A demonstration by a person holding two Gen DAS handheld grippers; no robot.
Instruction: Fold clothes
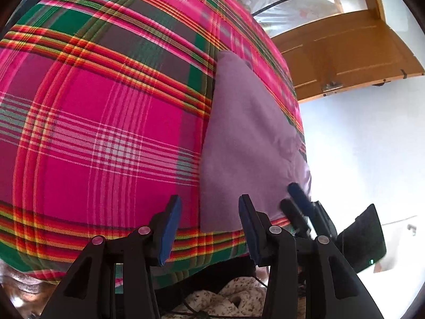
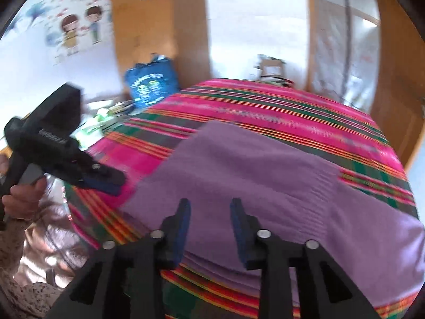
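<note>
Two hand-held grippers hovered, both jaws apart and empty. Purple garment (image 2: pixel 239 175) lay flat on the plaid bed (image 2: pixel 305 101), its long axis running away, right under the right hand-held gripper (image 2: pixel 209 207), the nearer one. Left hand-held gripper (image 1: pixel 209 207) sat off its left edge. Only the right view showed a hand (image 2: pixel 21 199).

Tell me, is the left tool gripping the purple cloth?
No: the left tool stands open with nothing between its pads, while the purple cloth lies flat on the plaid blanket.

Plain purple garment (image 1: pixel 247 143), pink-green-orange plaid bedcover (image 1: pixel 106 106), black claws with blue pads (image 1: pixel 170 228)
</note>
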